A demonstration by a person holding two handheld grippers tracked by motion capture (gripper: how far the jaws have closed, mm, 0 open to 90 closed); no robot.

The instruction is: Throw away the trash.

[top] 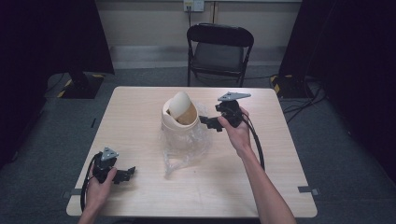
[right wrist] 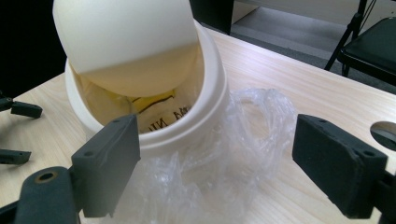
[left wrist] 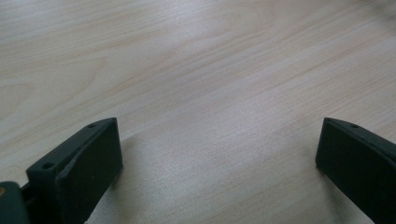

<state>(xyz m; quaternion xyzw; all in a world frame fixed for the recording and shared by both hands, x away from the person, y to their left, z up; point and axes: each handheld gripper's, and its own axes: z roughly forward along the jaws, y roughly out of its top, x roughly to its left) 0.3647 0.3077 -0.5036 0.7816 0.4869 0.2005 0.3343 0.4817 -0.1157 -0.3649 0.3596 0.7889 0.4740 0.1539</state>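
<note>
High view, your left gripper (top: 125, 174) low on the table (top: 280, 140), jaws wide apart, your right gripper (top: 209, 123) beside the bin (top: 175, 120) and bag (top: 180, 149), jaws wide too, holding nothing.

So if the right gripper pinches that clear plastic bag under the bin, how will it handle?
The clear plastic bag looks thin and crumpled, so it is probably floppy and very light. Its glossy film may slip between the right gripper pads. It seems bunched around the cream bin, so pulling might tip the bin.
</note>
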